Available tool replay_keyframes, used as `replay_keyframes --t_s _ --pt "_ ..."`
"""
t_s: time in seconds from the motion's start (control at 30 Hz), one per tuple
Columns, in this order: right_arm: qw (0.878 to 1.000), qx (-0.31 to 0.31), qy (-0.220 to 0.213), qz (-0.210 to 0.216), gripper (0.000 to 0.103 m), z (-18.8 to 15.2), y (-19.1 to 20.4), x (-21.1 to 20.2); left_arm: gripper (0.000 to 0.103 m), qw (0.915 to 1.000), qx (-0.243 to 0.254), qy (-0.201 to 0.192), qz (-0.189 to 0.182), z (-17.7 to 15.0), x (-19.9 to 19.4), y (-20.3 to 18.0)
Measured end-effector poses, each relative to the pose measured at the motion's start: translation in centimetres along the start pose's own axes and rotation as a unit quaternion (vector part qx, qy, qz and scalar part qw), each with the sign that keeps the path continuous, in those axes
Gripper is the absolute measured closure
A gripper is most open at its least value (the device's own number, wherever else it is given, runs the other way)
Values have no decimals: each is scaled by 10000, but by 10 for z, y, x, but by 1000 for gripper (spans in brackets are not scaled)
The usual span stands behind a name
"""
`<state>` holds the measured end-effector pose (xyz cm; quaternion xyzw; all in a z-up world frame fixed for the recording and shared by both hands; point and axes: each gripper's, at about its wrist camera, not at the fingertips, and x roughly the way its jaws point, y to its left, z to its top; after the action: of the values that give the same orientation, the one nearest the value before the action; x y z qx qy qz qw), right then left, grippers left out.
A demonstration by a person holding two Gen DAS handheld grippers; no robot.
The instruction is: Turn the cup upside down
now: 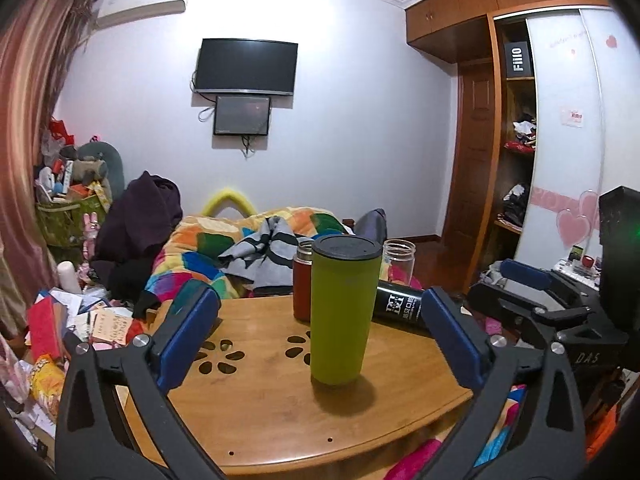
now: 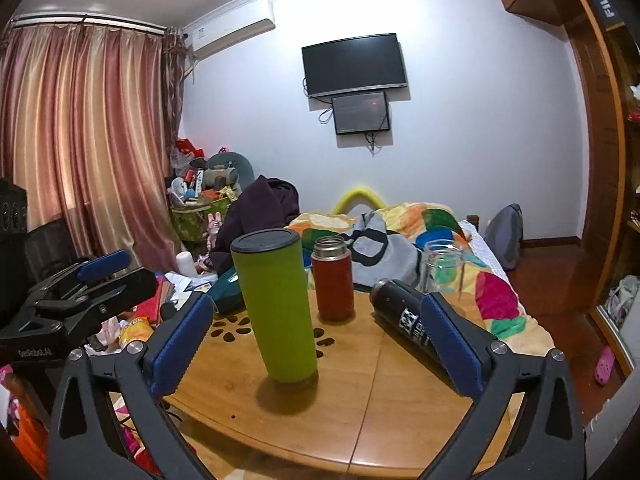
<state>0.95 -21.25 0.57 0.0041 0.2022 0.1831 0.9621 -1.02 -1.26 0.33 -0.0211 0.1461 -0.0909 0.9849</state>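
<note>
Tall lime-green plastic cup w/ dark lid [image 1: 343, 308] stands upright mid wooden table [image 1: 280, 412], dead ahead betw my wide-open, empty left gripper [image 1: 320, 336]; right gripper [image 2: 316, 342] also open, empty, cup slightly left.

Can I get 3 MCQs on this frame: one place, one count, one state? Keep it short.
1. Where does the black bottle lie relative to the green cup?
A. To its right, on its side
B. To its left, upright
C. On top of it

2. How many containers are on the wooden table?
A. Two
B. Four
C. Six

3. What state is the left gripper in?
A. Shut on the green cup
B. Open, holding nothing
C. Shut on the red flask

Key: 1 A, it lies on its side right of the cup. 2 B: green cup, red flask, clear jar, black bottle. 3 B, the blue pads stand wide apart on either side of the cup without touching it.
</note>
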Motion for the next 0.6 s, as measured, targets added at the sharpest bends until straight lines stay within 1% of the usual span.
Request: replay_keyframes --t_s 0.17,0.37,0.6 --pt "9997 -60 -130 -213 0 -3 4 -12 0 9992 219 -116 298 -7 -8 -12" --pt "9992 -176 -186 -303 0 -7 10 -18 0 9982 363 -189 442 -11 -11 -21" --pt "9995 -124 -141 -272 0 -7 8 -15 0 9981 285 -209 505 -13 -12 -17"
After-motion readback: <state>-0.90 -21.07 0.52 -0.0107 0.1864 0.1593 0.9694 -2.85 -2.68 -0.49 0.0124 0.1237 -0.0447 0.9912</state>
